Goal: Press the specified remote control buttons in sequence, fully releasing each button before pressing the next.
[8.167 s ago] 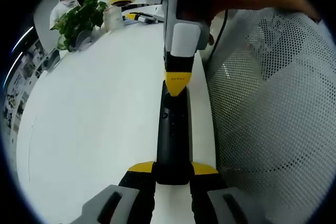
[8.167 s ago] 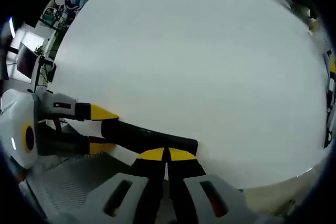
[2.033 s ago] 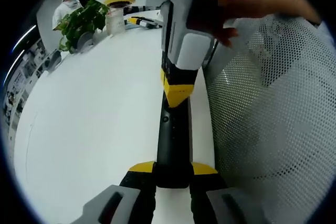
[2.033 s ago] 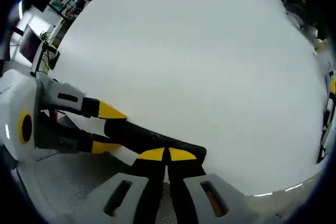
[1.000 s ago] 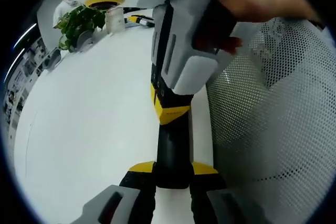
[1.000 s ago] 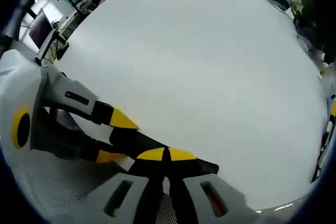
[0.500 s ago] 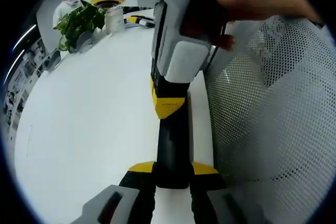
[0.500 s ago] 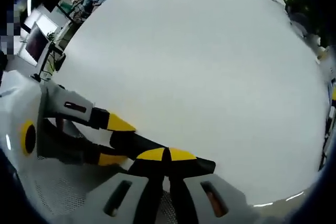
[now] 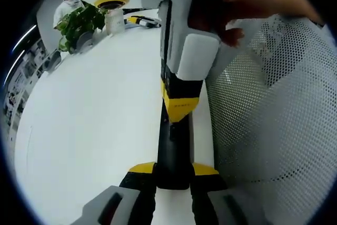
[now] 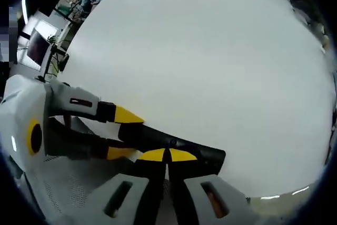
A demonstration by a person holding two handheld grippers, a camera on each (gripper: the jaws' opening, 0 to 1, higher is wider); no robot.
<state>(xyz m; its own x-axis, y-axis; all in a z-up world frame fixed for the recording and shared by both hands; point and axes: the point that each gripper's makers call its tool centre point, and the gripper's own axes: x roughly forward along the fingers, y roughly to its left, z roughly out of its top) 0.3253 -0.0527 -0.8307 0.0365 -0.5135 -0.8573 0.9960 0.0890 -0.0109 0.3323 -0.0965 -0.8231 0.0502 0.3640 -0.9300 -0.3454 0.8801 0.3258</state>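
The remote control (image 9: 172, 146) is slim, long and black, lying on the white table (image 9: 89, 130) by its edge next to a white mesh chair back (image 9: 274, 119). The left gripper (image 9: 173, 171) pinches its near end. The right gripper (image 10: 167, 156), jaws pressed together, rests its yellow tips on the remote's face. A potted plant (image 9: 79, 22) stands at the table's far end. The button markings are too small to make out.

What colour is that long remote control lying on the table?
The remote control is black, seen best in the left gripper view.
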